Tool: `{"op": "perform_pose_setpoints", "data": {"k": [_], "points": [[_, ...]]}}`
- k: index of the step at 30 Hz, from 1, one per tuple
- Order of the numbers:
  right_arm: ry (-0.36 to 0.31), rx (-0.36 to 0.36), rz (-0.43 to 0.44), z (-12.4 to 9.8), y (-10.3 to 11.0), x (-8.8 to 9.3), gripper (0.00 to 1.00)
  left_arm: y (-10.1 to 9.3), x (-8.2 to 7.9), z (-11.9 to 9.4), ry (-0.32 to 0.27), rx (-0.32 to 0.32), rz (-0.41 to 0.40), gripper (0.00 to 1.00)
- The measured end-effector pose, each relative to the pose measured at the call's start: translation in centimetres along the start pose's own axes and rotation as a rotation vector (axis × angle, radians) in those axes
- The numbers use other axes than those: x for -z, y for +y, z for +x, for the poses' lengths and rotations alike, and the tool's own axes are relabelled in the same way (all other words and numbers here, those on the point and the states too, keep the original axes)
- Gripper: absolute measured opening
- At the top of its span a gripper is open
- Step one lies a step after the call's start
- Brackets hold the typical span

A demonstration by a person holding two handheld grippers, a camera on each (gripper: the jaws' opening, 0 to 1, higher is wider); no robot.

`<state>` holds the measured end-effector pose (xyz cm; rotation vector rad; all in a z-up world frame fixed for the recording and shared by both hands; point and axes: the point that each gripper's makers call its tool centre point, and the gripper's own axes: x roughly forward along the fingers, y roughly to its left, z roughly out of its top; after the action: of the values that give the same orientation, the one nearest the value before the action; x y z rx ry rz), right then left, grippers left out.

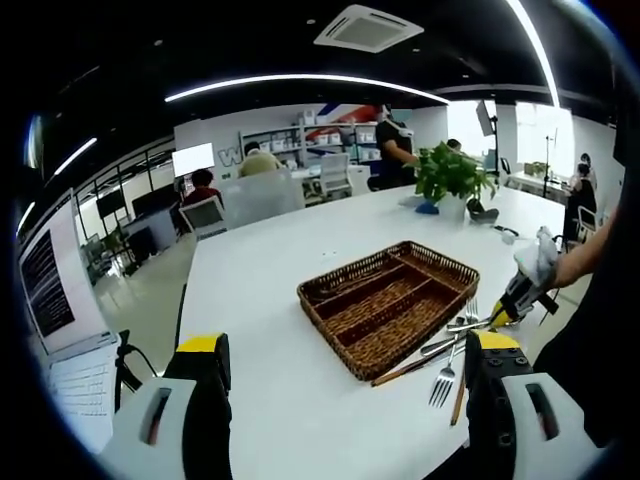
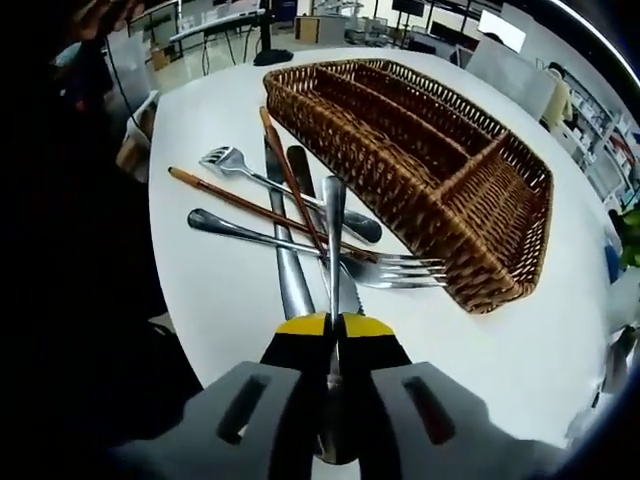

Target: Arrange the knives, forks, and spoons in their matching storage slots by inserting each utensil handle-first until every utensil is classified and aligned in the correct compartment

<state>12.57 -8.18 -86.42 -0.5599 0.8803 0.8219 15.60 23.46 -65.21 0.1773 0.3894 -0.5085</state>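
Right jaws clamped on a utensil handle (image 2: 334,215) above the cutlery pile, left jaws wide, wicker tray (image 2: 440,150) beside.

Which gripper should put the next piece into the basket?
Probably the right hand-held gripper: its jaws are shut on a utensil handle above the pile beside the wicker basket. The left hand-held gripper is open, holding nothing.

The left tool (image 1: 345,400) has two thick black jaws capped with yellow tips, each rising from a pale grey moulded housing with a dark slot set into it, the left slot showing a red-orange line. The right tool (image 2: 334,326) is built the same way, with black jaws, yellow tips and light grey shoulders bearing dark oblong slots. In the left gripper view the person's dark sleeve (image 1: 600,330) runs along the right edge.
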Motion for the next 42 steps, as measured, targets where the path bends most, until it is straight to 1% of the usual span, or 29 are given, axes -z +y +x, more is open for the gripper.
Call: {"op": "perform_pose_setpoints", "data": {"k": [4, 7, 12, 15, 18, 20, 24, 28, 31, 33, 35, 38, 40, 42], "points": [[-0.001, 0.001, 0.006, -0.3, -0.3, 0.1, 0.0, 0.0, 0.2, 0.1, 0.001, -0.001, -0.004, 1.0], [-0.008, 0.006, -0.004, -0.6, -0.6, -0.2, 0.0, -0.1, 0.3, 0.2, 0.002, 0.004, -0.005, 1.0], [-0.008, 0.007, -0.044, -0.8, -1.0, -0.5, 0.0, -0.1, 0.2, 0.3, -0.001, 0.004, -0.007, 1.0], [-0.013, 0.0, -0.078, -1.1, -1.2, -1.0, 0.0, -0.1, 0.2, 0.4, -0.002, 0.006, -0.005, 1.0], [-0.024, -0.033, -0.08, -1.7, -1.3, -1.7, 0.0, -0.2, 0.2, 0.4, -0.001, 0.011, -0.005, 1.0], [-0.028, -0.048, -0.099, -2.3, -1.4, -2.2, 0.0, -0.3, 0.1, 0.4, -0.001, 0.01, -0.005, 1.0], [-0.027, -0.066, -0.152, -3.3, -2.0, -3.1, 0.0, -0.5, 0.5, 0.6, 0.021, 0.033, -0.01, 1.0], [-0.023, -0.094, -0.168, -3.9, -2.4, -3.9, 0.0, -0.7, 0.6, 0.7, 0.027, 0.048, -0.013, 1.0], [-0.019, -0.09, -0.169, -4.4, -2.8, -4.3, 0.0, -0.8, 0.6, 0.7, 0.029, 0.051, -0.01, 1.0], [-0.026, -0.094, -0.199, -5.4, -3.2, -5.6, 0.0, -0.8, 0.6, 0.8, 0.029, 0.054, -0.012, 1.0], [-0.026, -0.092, -0.214, -6.0, -3.4, -6.3, 0.0, -0.8, 0.6, 0.9, 0.031, 0.055, -0.011, 1.0], [-0.041, -0.087, -0.267, -7.2, -3.9, -7.7, 0.0, -0.8, 0.4, 1.0, 0.031, 0.055, -0.008, 1.0], [-0.045, -0.088, -0.279, -7.8, -4.1, -8.5, 0.0, -0.8, 0.3, 1.0, 0.031, 0.057, -0.008, 1.0], [-0.051, -0.09, -0.307, -8.9, -4.3, -9.8, 0.0, -0.8, 0.2, 1.3, 0.03, 0.061, -0.003, 1.0]]}}
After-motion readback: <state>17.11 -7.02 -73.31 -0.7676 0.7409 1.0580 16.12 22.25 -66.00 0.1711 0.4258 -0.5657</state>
